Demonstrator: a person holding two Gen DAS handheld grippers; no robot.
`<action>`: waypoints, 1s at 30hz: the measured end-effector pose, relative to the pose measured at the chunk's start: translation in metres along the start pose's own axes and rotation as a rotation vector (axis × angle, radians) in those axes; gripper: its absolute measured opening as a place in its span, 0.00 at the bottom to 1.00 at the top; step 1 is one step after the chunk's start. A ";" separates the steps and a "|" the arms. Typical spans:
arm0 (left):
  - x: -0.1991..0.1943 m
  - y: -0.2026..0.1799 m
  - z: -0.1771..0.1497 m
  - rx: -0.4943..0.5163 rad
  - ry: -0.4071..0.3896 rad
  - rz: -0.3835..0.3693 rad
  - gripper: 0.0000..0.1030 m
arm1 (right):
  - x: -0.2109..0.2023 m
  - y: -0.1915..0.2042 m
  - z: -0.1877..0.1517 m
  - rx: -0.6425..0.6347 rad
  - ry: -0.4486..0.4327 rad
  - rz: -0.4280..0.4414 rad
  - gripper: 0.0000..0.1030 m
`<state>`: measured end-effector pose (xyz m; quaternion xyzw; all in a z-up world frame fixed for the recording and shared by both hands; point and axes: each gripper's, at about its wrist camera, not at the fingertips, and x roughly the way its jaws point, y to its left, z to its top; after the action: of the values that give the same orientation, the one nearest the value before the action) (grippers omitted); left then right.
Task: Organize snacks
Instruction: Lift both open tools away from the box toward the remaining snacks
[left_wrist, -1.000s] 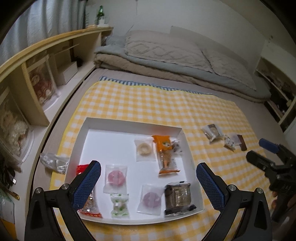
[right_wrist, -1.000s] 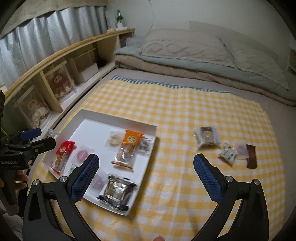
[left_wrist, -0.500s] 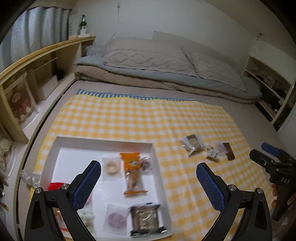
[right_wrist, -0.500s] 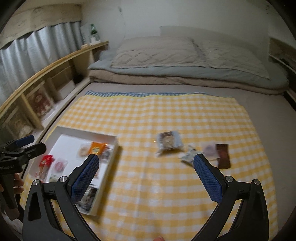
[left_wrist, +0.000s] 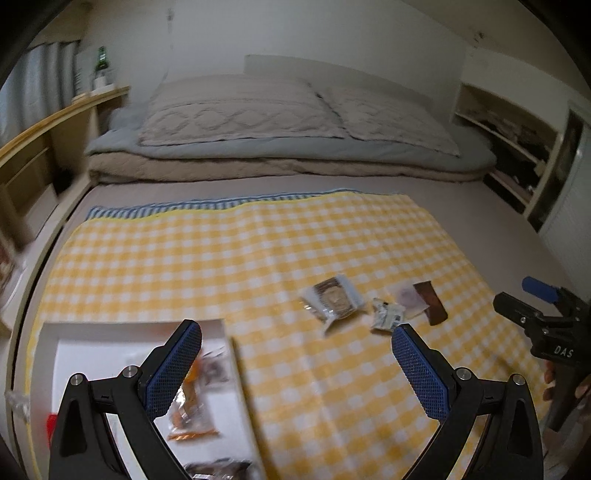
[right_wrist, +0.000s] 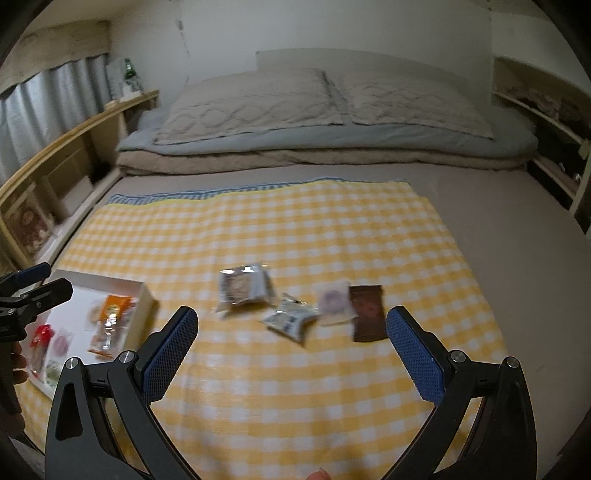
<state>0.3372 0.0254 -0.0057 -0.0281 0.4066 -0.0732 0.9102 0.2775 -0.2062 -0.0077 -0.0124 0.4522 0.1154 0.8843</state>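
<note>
Snacks: four loose packets, a clear cookie pack (right_wrist: 243, 290), a small white pouch (right_wrist: 291, 321), a pale round sweet (right_wrist: 334, 302) and a brown bar (right_wrist: 366, 312), lie close together on the yellow checked cloth (right_wrist: 280, 229), well apart from the white tray (right_wrist: 144, 295) holding the others. Both the left gripper (left_wrist: 295, 365) and the right gripper (right_wrist: 290, 360) hang wide open and empty above the cloth. Folded bedding (right_wrist: 325, 144) lies beyond, with wooden shelves (right_wrist: 70, 147) alongside.

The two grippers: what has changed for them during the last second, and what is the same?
Both grippers swung to their right, away from the white tray toward the four loose snacks on the checked cloth. The right gripper now faces the small packets; the left gripper has the tray at its lower left. Nothing was grasped or released. The jaws stayed wide open and empty, and the snacks did not move.
</note>
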 end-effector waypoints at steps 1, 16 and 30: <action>0.008 -0.005 0.002 0.011 0.001 -0.003 1.00 | 0.003 -0.005 0.000 0.002 0.000 -0.008 1.00; 0.175 -0.055 0.052 0.151 0.064 -0.097 1.00 | 0.060 -0.096 0.001 0.141 0.051 -0.060 1.00; 0.325 -0.038 0.058 0.180 0.212 -0.172 1.00 | 0.149 -0.118 -0.021 0.112 0.212 -0.034 1.00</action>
<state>0.5904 -0.0630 -0.2018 0.0264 0.4882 -0.1896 0.8515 0.3706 -0.2950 -0.1495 0.0174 0.5486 0.0730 0.8327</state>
